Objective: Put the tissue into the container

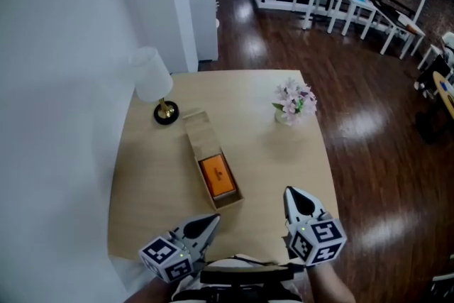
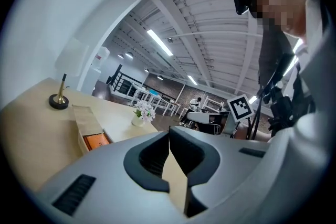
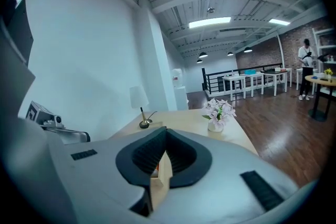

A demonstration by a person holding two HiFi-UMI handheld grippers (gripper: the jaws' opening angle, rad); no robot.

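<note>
Jaws of left tool (image 1: pixel 212 219) and right tool (image 1: pixel 289 191) are together, empty. Orange tissue pack (image 1: pixel 217 177) lies inside cardboard container (image 1: pixel 199 130), ahead of left tool.

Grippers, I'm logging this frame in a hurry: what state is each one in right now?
Left gripper: closed, jaws together, nothing between them.
Right gripper: closed, jaws together, holding nothing.

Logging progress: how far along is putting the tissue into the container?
Done, it seems: an orange pack, likely the tissue, lies inside the long container. In hand: nothing; left gripper and right gripper are shut and empty. Left: nothing visible.
</note>
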